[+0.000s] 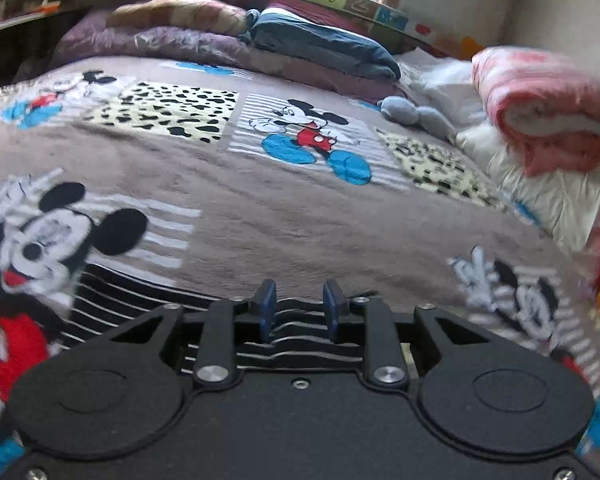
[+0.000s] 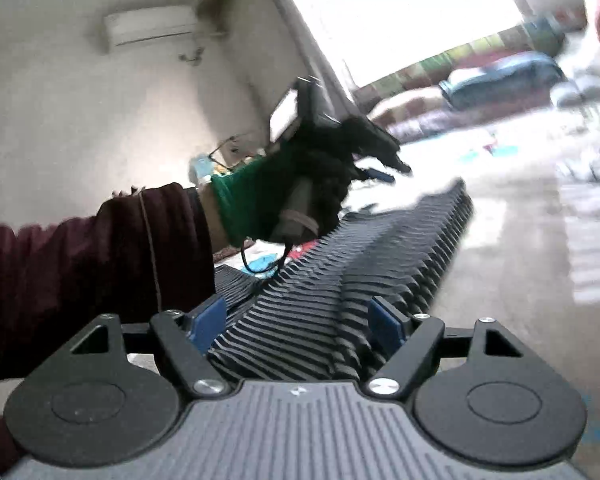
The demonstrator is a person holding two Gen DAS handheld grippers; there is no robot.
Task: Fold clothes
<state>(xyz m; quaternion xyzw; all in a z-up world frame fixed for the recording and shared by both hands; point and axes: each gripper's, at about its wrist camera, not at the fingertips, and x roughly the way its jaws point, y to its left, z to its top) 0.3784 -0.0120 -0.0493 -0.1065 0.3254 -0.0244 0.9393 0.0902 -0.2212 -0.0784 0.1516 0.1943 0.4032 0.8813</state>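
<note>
The middle of the bed [image 1: 260,208] lies bare, giving open room ahead of the left gripper [image 1: 298,308]. Folded quilts [image 1: 172,36] and a dark pillow [image 1: 324,44] block the far edge. A pink rolled blanket [image 1: 548,112] and a grey plush toy [image 1: 416,114] crowd the right side.

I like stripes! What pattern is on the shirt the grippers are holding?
Black with thin white stripes: the shirt shows best in the right wrist view.

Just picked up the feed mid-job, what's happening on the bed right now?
A person is folding a black-and-white striped garment over a bed covered by a cartoon-mouse blanket. The left gripper has striped cloth between its blue pads; the right gripper also has a bunch of it between its fingers. The garment stretches from the right gripper toward the person's gloved left hand. A folded pink blanket lies aside.
</note>
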